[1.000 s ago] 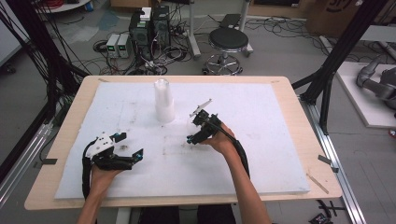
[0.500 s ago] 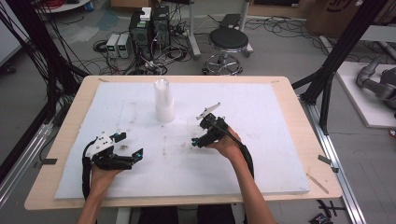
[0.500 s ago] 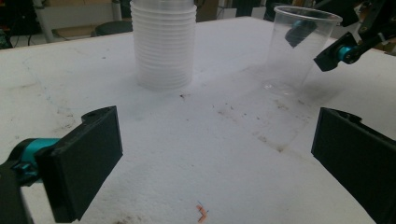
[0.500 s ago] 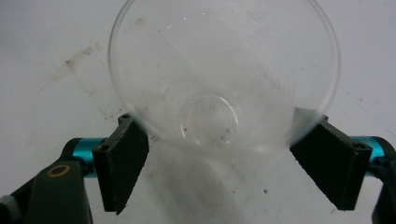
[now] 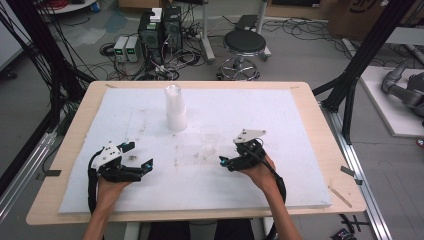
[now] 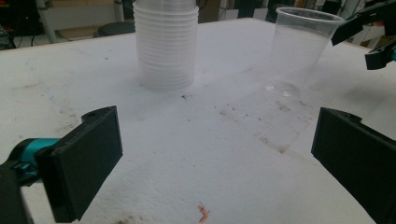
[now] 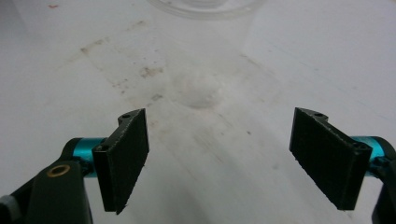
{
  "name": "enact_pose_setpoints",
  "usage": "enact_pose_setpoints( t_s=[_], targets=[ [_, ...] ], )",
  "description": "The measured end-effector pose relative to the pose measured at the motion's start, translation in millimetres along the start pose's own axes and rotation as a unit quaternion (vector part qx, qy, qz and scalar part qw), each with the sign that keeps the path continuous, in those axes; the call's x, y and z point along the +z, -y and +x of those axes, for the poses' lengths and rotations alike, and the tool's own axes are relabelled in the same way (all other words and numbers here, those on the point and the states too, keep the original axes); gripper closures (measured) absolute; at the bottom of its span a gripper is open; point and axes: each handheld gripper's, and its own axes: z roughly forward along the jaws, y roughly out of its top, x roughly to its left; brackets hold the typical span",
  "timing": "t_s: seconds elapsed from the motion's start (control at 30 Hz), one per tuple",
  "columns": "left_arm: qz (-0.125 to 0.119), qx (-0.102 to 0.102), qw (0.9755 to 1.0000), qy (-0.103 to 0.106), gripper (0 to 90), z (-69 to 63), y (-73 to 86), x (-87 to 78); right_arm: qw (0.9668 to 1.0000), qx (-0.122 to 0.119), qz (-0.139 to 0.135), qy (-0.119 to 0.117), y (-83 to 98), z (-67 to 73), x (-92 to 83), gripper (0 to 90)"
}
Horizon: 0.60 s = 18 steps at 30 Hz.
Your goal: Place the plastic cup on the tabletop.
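A tall stack of clear plastic cups (image 5: 175, 107) stands upright on the white board (image 5: 280, 115), toward the far middle. A single clear cup (image 5: 210, 137) stands upright to its near right. My right gripper (image 5: 228, 153) is open just right of and nearer than this cup, and nothing is between its pads. In the right gripper view the open right gripper (image 7: 219, 158) faces the single cup (image 7: 201, 88) a short way ahead. My left gripper (image 5: 138, 156) rests open at the near left. From the open left gripper (image 6: 215, 158), the stack (image 6: 166, 44), the single cup (image 6: 299, 51) and the right gripper (image 6: 373, 35) are seen ahead.
The white board covers most of a wooden table (image 5: 330, 150) and carries dark smudges (image 5: 190, 157) around its middle. A small orange scrap (image 6: 203, 214) lies close under the left gripper. A stool (image 5: 244, 45) and electronics boxes (image 5: 160, 27) stand on the floor beyond the table.
My right gripper has drawn back from beside the stack toward the near right. The single cup now stands free in front of it. The left gripper has stayed put.
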Motion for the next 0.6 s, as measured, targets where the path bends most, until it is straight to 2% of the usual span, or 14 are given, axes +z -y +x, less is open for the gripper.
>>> enact_pose_setpoints(
  t_s=[0.17, 0.23, 0.33, 0.43, 0.6],
  targets=[
    [0.0, 0.001, 1.0, -0.005, 1.8, -0.5, 0.1, -0.3, 0.9984, 0.011, -0.036, 0.042, 23.0, -9.1, -14.5, 20.0],
    [-0.003, 0.002, 1.0, -0.008, 1.8, -1.3, 0.3, -0.7, 0.9961, 0.028, -0.055, 0.064, 34.2, -13.2, -19.4, 20.1],
    [-0.009, 0.003, 0.9999, -0.013, 1.8, -1.6, 0.7, -1.4, 0.9917, 0.047, -0.085, 0.085, 46.1, -15.7, -24.1, 20.1],
    [-0.006, -0.006, 0.9998, -0.017, 1.8, -0.6, 0.5, -1.2, 0.9879, 0.05, -0.115, 0.092, 54.9, -15.1, -27.1, 20.1],
    [-0.006, -0.007, 0.9998, -0.016, 1.8, -0.3, 0.4, -1.0, 0.9857, 0.071, -0.123, 0.092, 61.0, -18.6, -28.9, 20.1]
  ],
)
